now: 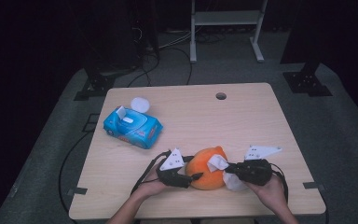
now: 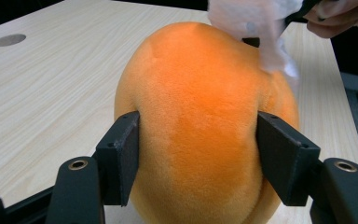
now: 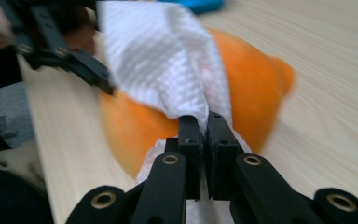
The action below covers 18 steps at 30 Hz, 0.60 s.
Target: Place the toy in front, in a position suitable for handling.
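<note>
The left gripper point(image 2: 198, 158) clamps the orange plush point(image 1: 208, 169) while the right gripper point(image 3: 204, 126), pinching a wipe point(image 3: 168, 65) at the plush's three o'clock, could drag it free.

Light wood table point(image 1: 242, 116) set on grey floor point(image 1: 345, 130); white metal rack point(image 1: 226, 18) seen behind, surroundings dark.

High view looks forward and down over my table point(image 1: 191, 112); both my gripper cameras sit close, facing each other across the orange plush point(image 2: 200, 126).
</note>
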Each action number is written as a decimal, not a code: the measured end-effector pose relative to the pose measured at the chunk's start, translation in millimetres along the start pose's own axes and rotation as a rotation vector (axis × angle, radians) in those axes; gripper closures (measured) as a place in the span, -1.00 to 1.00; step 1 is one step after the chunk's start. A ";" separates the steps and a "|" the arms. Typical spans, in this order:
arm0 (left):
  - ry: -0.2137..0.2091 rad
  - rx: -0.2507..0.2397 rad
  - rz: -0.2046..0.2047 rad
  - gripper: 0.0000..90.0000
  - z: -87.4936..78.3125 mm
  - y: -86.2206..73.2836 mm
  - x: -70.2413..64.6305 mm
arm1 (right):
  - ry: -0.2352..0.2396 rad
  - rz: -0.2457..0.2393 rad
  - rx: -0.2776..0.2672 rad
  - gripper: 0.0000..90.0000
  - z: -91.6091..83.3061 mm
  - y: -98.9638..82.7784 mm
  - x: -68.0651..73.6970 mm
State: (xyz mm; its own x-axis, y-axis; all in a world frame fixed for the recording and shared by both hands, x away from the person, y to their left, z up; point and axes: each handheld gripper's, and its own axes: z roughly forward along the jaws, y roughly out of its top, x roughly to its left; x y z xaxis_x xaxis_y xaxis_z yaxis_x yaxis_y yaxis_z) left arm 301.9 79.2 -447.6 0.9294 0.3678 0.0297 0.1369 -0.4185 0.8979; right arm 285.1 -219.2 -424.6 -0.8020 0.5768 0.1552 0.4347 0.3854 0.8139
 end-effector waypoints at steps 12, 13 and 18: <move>-0.011 -0.012 0.052 -0.21 0.2 -1.4 -3.5 | -0.013 0.033 -0.043 0.90 0.0 -0.8 -10.0; -0.012 -0.013 0.057 -0.21 0.5 -0.8 -4.3 | -0.025 0.043 -0.034 0.90 -1.2 -4.0 -11.9; -0.019 -0.019 0.088 -0.21 1.5 0.3 -6.7 | -0.031 0.022 -0.131 0.89 -10.1 6.4 -5.6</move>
State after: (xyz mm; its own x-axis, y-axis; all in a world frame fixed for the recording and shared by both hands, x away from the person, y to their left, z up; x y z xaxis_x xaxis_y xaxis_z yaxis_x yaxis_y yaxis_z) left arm 296.3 75.4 -448.2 0.9439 0.3143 0.1008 0.0480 -0.4329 0.9002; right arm 288.3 -227.2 -414.7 -0.7786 0.6072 0.1583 0.3933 0.2757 0.8771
